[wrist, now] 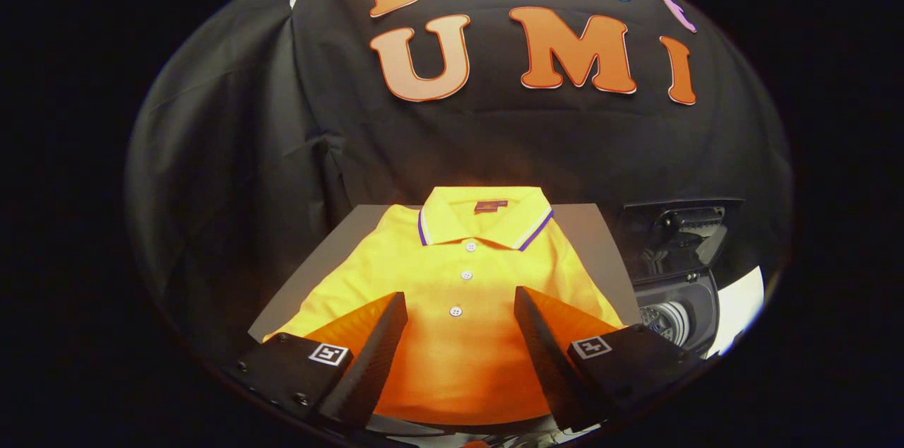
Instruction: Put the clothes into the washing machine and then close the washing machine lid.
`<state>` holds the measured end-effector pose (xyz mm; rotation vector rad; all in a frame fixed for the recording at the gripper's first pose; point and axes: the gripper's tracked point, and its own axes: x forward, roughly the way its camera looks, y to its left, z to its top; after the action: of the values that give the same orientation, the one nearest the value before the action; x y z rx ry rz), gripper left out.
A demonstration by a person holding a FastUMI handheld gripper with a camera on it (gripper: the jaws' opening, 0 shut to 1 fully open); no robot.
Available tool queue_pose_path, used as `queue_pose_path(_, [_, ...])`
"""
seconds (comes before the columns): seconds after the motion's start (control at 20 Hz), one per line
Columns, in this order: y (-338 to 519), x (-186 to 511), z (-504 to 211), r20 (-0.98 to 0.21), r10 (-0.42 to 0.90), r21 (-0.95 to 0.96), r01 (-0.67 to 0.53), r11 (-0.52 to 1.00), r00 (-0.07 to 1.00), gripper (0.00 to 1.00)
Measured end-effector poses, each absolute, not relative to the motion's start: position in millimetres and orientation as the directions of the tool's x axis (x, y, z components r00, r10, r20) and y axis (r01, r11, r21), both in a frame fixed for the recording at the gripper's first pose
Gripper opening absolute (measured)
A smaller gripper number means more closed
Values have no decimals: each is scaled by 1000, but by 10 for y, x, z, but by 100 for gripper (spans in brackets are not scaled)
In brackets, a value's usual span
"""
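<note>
A folded yellow polo shirt (459,278) with a striped collar and white buttons lies flat on a grey table (600,236). My gripper (460,303) hovers over the shirt's lower half, open, with the button placket showing in the wide gap between the fingers. Nothing is held. To the right of the table stands the washing machine (681,299), its dark lid (674,229) raised and part of the drum (669,321) visible inside.
The black cloth wall hangs close behind the table and along its left side. A bright white surface (741,307) shows beyond the washing machine on the right.
</note>
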<state>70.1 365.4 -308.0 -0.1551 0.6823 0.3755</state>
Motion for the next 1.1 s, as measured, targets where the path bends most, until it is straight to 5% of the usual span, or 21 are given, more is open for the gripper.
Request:
queue_pose_path(0.5, [3670,679,-3324,-696,236,-117,-431,895,678,98])
queue_pose_path(0.8, [3513,731,-3296,-698,260,-73,-427,901,667,56])
queue_pose_path(0.85, [3508,728,-3286,-700,269,-48,-419,907,662,42])
queue_pose_path(1.1, [3439,778,-3223,-708,305,53,-383,922,637,16])
